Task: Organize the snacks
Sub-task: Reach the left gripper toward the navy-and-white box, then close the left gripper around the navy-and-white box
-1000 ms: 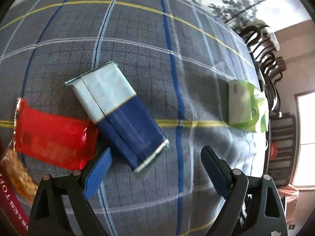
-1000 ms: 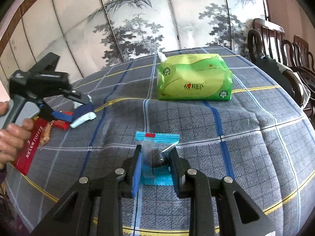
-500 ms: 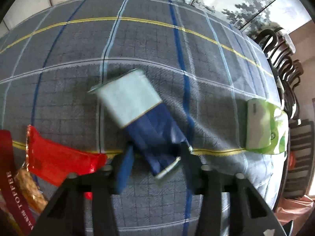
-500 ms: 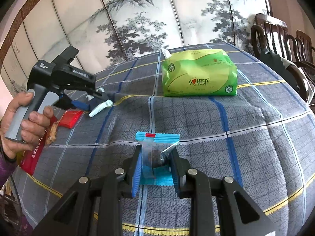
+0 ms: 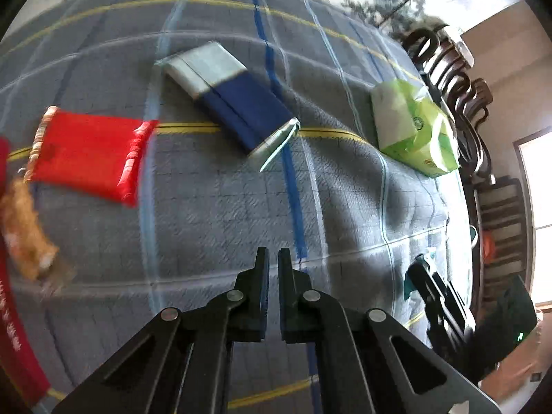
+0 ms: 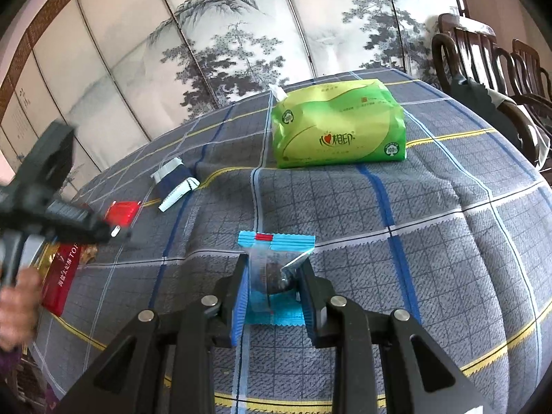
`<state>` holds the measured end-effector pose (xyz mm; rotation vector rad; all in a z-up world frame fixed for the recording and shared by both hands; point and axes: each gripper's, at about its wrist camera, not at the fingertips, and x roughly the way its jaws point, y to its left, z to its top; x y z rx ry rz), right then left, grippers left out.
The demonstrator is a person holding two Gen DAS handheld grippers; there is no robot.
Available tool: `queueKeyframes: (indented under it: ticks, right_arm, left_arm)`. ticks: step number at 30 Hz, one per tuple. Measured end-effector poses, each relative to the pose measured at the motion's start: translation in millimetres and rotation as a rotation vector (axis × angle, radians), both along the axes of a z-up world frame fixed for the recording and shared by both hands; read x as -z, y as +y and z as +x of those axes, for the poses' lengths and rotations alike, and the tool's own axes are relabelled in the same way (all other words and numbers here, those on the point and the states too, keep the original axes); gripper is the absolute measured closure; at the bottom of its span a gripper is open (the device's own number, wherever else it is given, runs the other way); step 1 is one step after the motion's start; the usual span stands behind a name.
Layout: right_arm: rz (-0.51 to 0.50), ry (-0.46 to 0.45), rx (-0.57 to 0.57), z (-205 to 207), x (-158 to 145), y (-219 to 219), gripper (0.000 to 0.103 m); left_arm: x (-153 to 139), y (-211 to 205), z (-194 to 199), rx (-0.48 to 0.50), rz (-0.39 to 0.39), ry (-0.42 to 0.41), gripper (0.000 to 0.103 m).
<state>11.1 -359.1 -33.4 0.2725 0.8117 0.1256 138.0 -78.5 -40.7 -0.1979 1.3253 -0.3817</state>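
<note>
The left gripper (image 5: 272,258) is clenched on nothing above the tabletop (image 5: 214,220), so the blue snack pack (image 5: 227,98) lies free beside the red pack (image 5: 86,153). The right gripper (image 6: 272,276) pinches a small blue packet (image 6: 274,265) to move it.

"100%" on green tissue pack (image 6: 336,131), "TOF" on red box (image 6: 62,276)

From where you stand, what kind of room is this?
Probably a home dining room: a table under a checked tablecloth, carved wooden chairs beside it, and a painted folding screen behind.
</note>
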Motion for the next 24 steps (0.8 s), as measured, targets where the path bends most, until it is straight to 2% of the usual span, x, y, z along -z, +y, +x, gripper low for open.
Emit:
queueKeyframes:
  ticks: [2,3,4,5,6,7,8,9,11,12,14,15,17,18,19,21,23,24]
  right_arm:
    - [-0.001,0.002,-0.001,0,0,0,0.074]
    - [-0.004,0.003,-0.002,0,0,1,0.074]
    - [-0.005,0.003,-0.003,0,0,1,0.074]
    - [-0.005,0.002,-0.005,0,0,2,0.074]
    - [-0.002,0.005,-0.007,0,0,2,0.074]
    - [0.001,0.007,-0.007,0,1,2,0.074]
    - [0.004,0.007,-0.007,-1,1,2,0.074]
    - [0.008,0.005,-0.007,-1,1,1,0.074]
    - [0.015,0.003,-0.006,-2,1,0,0.074]
    - [0.021,0.004,-0.007,-1,1,-1,0.074]
    - [0.028,0.008,-0.009,-1,2,-1,0.074]
    - [0.03,0.011,-0.011,-1,3,-1,0.074]
    - [0.032,0.012,-0.01,-1,3,-1,0.074]
    - [0.035,0.013,-0.008,0,3,-1,0.074]
    - [0.038,0.014,-0.006,0,4,-2,0.074]
    - [0.044,0.018,0.0,0,4,-3,0.074]
    - [0.045,0.022,0.005,0,5,-3,0.074]
    - [0.043,0.024,0.007,1,5,-3,0.074]
  left_arm:
    - [-15,1,4,0.004,0.039,-0.072,0.094]
    - [-24,-3,13,0.021,0.074,-0.09,0.071]
    - [-29,-7,22,0.04,0.101,-0.101,0.039]
    - [-34,-12,30,0.063,0.121,-0.132,0.029]
    - [-43,-22,41,0.113,0.156,-0.214,0.024]
    - [-47,-29,48,0.165,0.182,-0.264,0.024]
    - [-50,-40,54,0.283,0.211,-0.31,0.023]
    - [-49,-49,55,0.384,0.251,-0.335,0.023]
    - [-47,-58,57,0.522,0.314,-0.372,0.023]
    - [-40,-63,55,0.638,0.352,-0.388,0.023]
    - [-33,-67,47,0.754,0.465,-0.462,0.026]
    - [-28,-71,41,0.843,0.528,-0.502,0.028]
    - [-23,-70,34,0.92,0.582,-0.54,0.041]
    - [-22,-71,31,0.977,0.62,-0.6,0.055]
    - [-20,-72,26,1.021,0.648,-0.644,0.064]
    - [-13,-74,14,1.187,0.73,-0.735,0.063]
    - [-4,-77,11,1.322,0.757,-0.707,0.063]
    - [2,-79,13,1.369,0.769,-0.654,0.065]
